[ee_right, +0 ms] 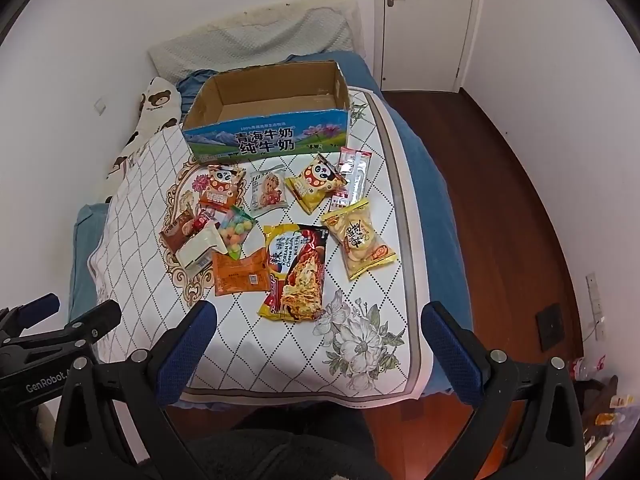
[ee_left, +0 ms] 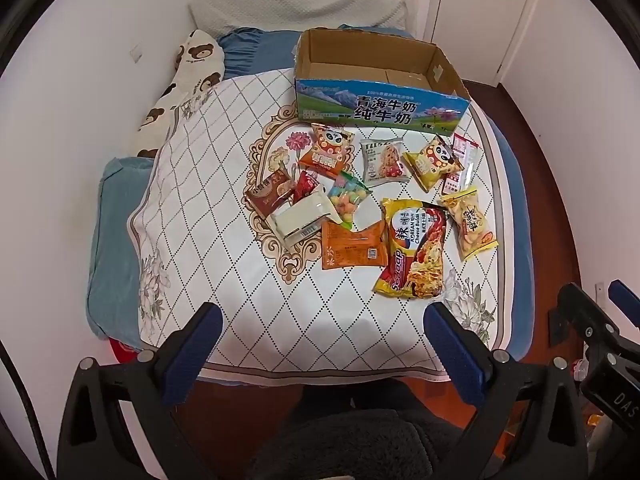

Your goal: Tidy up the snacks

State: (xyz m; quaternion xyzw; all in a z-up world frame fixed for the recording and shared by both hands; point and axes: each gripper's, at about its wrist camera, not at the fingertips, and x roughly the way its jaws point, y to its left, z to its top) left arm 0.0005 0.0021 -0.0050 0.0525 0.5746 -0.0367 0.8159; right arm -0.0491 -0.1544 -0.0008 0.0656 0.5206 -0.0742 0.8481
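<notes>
An empty open cardboard milk box (ee_left: 380,108) (ee_right: 268,142) stands at the far side of a quilted white mat on the bed. Several snack packs lie in front of it: a large Korean cheese noodle pack (ee_left: 414,248) (ee_right: 298,270), an orange sachet (ee_left: 352,246) (ee_right: 240,272), two panda packs (ee_left: 330,150) (ee_left: 434,160), a cookie pack (ee_left: 384,160) and a yellow cracker pack (ee_left: 470,222) (ee_right: 360,240). My left gripper (ee_left: 322,316) and my right gripper (ee_right: 320,316) are both open and empty, held above the near edge of the mat.
A bear-print pillow (ee_left: 180,88) lies at the bed's left along the wall. A grey pillow (ee_left: 300,4) rests at the head. Dark wood floor (ee_right: 500,200) runs along the right, with a white door (ee_right: 428,20) beyond. The other gripper shows at the edge of each view.
</notes>
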